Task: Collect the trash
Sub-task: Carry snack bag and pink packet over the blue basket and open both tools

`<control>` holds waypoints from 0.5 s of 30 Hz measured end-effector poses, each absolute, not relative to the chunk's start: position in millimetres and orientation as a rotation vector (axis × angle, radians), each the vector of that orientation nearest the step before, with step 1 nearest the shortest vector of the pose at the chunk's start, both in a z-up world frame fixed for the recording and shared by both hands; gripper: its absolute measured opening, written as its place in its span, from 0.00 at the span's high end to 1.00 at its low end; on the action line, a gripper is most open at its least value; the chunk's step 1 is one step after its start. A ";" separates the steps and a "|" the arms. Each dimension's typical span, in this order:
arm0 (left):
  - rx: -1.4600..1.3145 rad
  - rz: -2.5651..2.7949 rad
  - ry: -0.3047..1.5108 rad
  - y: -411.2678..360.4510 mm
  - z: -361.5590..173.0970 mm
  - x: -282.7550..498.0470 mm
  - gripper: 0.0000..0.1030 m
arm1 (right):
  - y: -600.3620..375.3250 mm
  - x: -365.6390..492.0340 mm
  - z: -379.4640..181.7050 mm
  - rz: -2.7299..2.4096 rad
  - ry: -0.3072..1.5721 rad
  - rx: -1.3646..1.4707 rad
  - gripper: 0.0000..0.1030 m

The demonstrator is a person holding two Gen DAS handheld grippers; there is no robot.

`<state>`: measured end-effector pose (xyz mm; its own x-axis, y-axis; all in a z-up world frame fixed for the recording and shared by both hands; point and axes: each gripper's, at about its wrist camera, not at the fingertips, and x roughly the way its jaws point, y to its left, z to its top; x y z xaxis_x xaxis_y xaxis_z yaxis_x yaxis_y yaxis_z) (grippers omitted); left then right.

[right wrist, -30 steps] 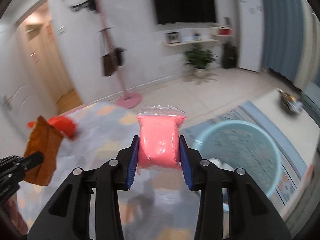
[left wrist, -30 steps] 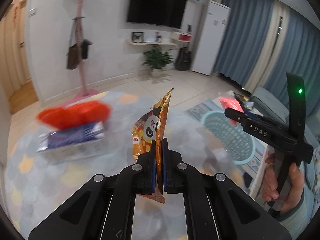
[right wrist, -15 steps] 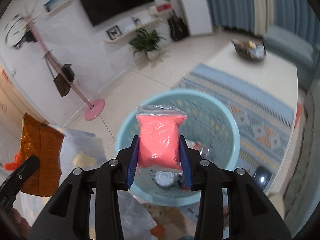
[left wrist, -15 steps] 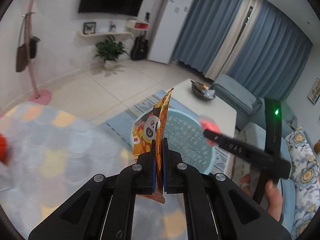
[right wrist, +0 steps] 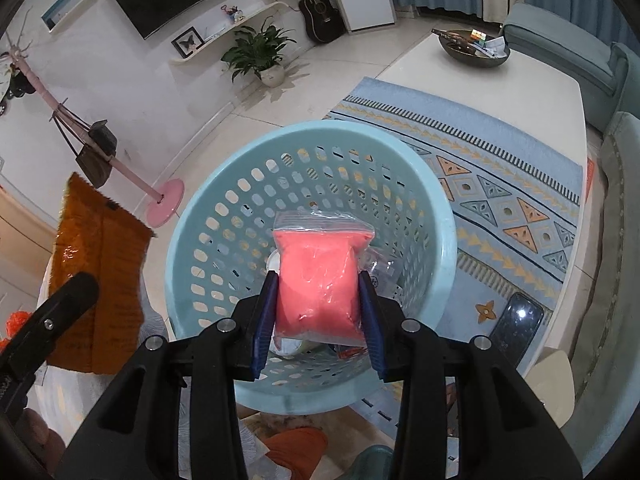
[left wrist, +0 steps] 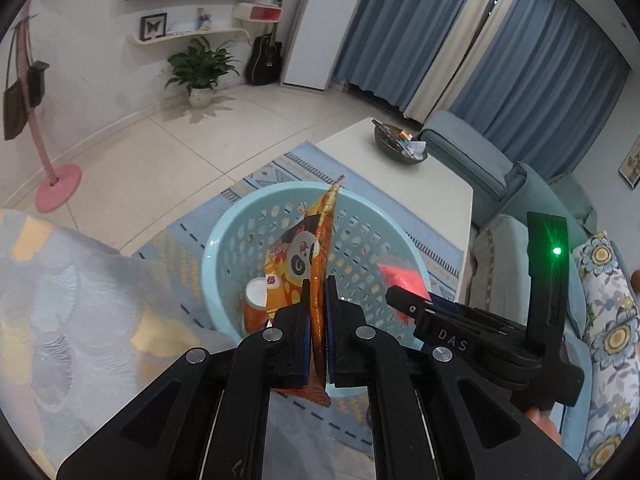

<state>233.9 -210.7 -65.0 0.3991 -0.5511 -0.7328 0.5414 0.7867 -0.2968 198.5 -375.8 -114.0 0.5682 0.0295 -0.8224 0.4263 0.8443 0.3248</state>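
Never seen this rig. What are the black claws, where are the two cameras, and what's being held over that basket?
No robot arm here: a person carries a handheld two-finger gripper in each hand, and each has a fisheye camera looking along its fingers.

Left wrist view: the left gripper has an orange panda snack wrapper between its pads. Its jaws are opening, with the wrapper not yet dropped. The right gripper shows at the right edge.

Right wrist view: the right gripper holds a clear zip bag of pink material and its jaws are easing open too.

Both hang over a light blue perforated basket standing on a patterned rug, with some trash already inside. A dark bowl sits on the white table behind.
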 end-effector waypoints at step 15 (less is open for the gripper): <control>-0.066 -0.663 0.928 -187.1 -57.2 227.3 0.53 | -368.7 192.6 -94.1 -0.223 0.906 0.555 0.36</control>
